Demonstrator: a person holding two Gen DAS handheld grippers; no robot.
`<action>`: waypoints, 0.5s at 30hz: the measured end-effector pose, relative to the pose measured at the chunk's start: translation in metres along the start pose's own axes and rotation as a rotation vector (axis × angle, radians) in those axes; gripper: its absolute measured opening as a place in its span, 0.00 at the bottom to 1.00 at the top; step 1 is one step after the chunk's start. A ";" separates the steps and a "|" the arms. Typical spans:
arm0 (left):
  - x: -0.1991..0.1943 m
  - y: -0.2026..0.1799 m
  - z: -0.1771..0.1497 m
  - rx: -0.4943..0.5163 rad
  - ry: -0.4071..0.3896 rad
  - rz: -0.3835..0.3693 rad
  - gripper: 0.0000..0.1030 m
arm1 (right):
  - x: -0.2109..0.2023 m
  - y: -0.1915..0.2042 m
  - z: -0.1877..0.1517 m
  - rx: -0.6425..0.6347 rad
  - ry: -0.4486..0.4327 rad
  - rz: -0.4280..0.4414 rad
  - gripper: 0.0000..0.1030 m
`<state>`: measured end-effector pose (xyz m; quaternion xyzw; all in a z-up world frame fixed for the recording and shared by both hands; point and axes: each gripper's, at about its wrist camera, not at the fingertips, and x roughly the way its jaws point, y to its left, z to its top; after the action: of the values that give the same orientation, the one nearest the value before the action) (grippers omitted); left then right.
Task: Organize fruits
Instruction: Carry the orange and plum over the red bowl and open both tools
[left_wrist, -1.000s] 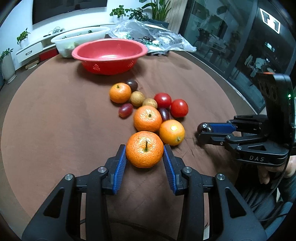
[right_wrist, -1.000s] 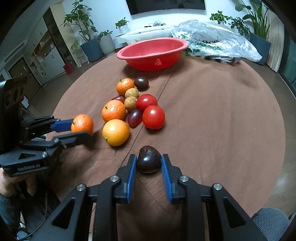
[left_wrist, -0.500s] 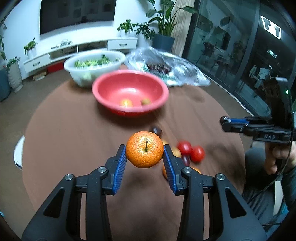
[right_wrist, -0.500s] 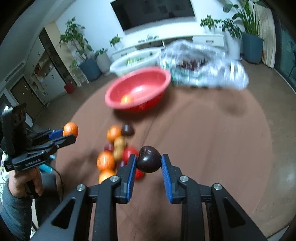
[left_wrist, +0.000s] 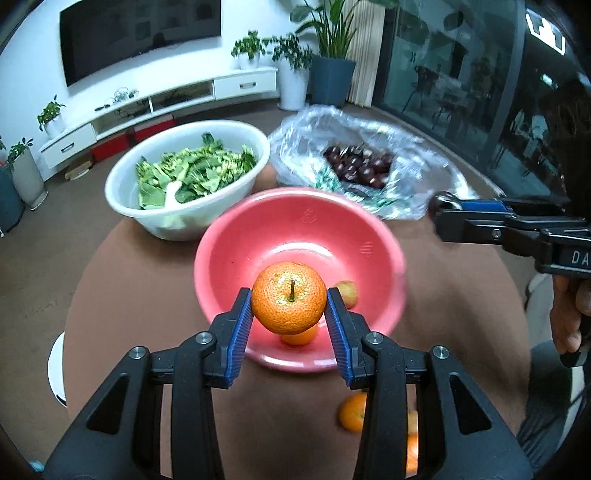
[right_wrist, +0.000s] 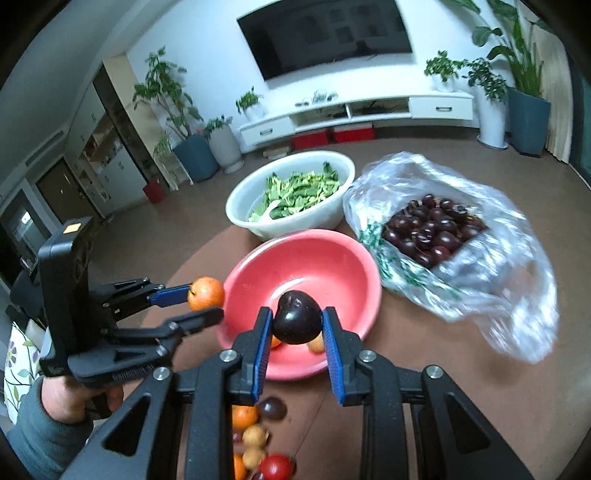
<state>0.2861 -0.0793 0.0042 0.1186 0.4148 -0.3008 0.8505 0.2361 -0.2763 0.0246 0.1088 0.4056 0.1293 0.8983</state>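
My left gripper (left_wrist: 289, 306) is shut on an orange mandarin (left_wrist: 289, 297) and holds it in the air over the near side of the red bowl (left_wrist: 258, 229). It also shows in the right wrist view (right_wrist: 205, 306), at the bowl's left rim. My right gripper (right_wrist: 297, 326) is shut on a dark purple plum (right_wrist: 296, 316) above the red bowl (right_wrist: 332, 254). The bowl holds an orange fruit (left_wrist: 300, 336) and a small yellowish fruit (left_wrist: 347, 293). Several loose fruits (right_wrist: 258, 439) lie on the brown table below the grippers.
A white basin of green leaves (left_wrist: 184, 181) stands behind the red bowl. A clear plastic bag of dark plums (right_wrist: 436, 236) lies at the back right. My right gripper shows at the right of the left wrist view (left_wrist: 454, 218). Floor, TV cabinet and potted plants lie beyond.
Both grippers have lifted their fruits off the table and carried them forward, from the fruit pile to above the red bowl.
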 end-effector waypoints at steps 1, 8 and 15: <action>0.009 0.001 0.001 0.002 0.015 0.001 0.36 | 0.007 0.000 0.003 -0.002 0.011 -0.002 0.29; 0.062 0.008 0.007 0.022 0.083 0.015 0.36 | 0.072 -0.008 0.011 -0.023 0.127 -0.041 0.29; 0.088 0.010 0.010 0.031 0.110 0.019 0.36 | 0.102 -0.009 0.007 -0.076 0.188 -0.088 0.29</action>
<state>0.3398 -0.1124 -0.0586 0.1517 0.4549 -0.2923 0.8274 0.3082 -0.2530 -0.0453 0.0440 0.4874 0.1148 0.8645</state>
